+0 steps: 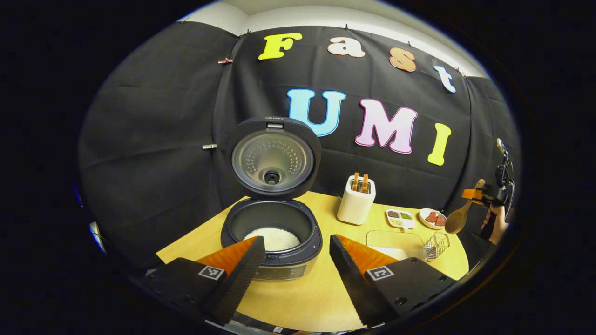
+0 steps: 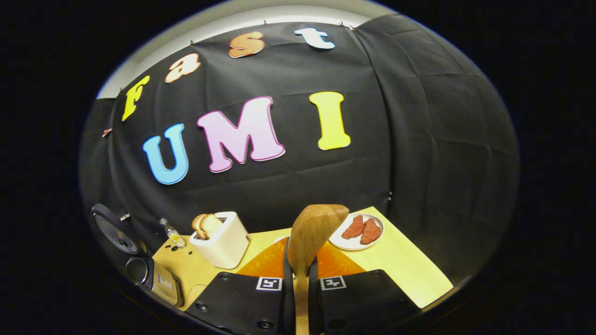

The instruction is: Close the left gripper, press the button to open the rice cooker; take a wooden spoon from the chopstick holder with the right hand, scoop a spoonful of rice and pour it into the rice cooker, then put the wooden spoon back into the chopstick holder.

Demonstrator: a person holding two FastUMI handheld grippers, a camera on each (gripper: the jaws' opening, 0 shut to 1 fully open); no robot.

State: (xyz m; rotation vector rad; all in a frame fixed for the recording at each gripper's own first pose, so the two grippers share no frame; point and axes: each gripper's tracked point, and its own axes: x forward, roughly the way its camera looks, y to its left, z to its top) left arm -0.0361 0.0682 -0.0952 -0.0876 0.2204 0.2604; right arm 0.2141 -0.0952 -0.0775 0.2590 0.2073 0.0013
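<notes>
The right tool [image 2: 298, 274] is gripping the wooden spoon [image 2: 311, 235] by its handle, fingers pressed in on either side, bowl standing up ahead of them; the left tool [image 1: 293, 260] is hanging with its fingers spread wide, nothing between them, just in front of the rice cooker [image 1: 272, 242]; the cooker is sitting open on the desk [image 1: 307, 298], lid tipped back, white rice already showing in its pot.

The grip on a narrow handle is looking slight; the spoon could be twisting or slipping as it loads, spilling grains short of the cooker; the left tool, so near the cooker, could be getting in the spoon's way.

Right of the cooker, the clear container [image 1: 393, 242] is hard to read, its contents uncertain; behind it the chopstick holder [image 1: 356, 201] is standing with wooden pieces poking out; whether the spoon's bowl is carrying rice I cannot tell; its handle end is running off below.
</notes>
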